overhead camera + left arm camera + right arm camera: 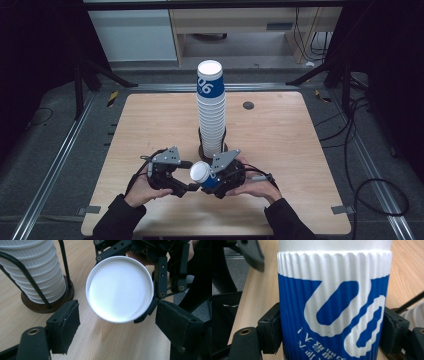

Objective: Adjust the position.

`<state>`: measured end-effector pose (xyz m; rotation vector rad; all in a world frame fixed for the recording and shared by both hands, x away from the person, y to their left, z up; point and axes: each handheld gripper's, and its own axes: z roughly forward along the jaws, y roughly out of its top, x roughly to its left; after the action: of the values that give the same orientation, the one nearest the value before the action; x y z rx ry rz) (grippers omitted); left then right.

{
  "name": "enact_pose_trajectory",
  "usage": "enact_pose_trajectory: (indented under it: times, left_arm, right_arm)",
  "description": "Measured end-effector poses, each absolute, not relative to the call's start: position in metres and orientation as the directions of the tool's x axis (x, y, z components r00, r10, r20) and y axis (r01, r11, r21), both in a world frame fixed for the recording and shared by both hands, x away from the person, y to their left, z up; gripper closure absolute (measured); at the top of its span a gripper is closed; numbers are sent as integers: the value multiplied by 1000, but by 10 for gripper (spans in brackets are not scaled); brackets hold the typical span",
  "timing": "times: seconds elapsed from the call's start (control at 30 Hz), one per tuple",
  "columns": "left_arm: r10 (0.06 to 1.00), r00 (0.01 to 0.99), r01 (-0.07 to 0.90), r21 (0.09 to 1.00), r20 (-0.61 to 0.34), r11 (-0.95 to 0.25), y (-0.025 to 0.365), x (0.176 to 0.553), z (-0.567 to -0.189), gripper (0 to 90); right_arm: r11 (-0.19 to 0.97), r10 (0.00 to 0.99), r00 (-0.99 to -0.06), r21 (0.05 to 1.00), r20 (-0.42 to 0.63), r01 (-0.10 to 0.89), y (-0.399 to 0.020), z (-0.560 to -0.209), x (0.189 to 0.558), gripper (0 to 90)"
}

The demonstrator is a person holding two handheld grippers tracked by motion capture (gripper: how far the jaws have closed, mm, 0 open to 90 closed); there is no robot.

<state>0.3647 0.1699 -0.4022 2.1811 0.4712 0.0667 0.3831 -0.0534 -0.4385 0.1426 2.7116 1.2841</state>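
Note:
A tall stack of ribbed paper cups [211, 112] stands in a wire holder on a round brown base [45, 305] at the table's middle; its top cup is blue and white. My right gripper [210, 181] is shut on a single blue-and-white cup [332, 310], both pads pressing its ribbed sides. That cup [201, 173] lies tilted, its white mouth [120, 288] facing my left gripper [191, 176]. The left gripper [117, 322] stands open, its jaws on either side of the mouth and clear of it.
The wooden table [280, 145] has bare room left, right and behind the stack. A small dark round insert [248, 105] sits at the back right. Black frame legs and cables lie on the floor around the table.

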Motion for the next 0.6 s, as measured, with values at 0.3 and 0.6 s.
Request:
enact_pose_trajectory:
  times: [0.3, 0.6]
  left_arm:
    - [343, 932, 307, 761, -118, -572, 164, 365, -405, 201]
    - [339, 933, 310, 742, -119, -594, 161, 365, -408, 236]
  right_arm:
    - [654, 104, -989, 757, -105, -11, -41, -441, 380, 218]
    - [665, 88, -989, 746, -117, -29, -36, -442, 377, 218]
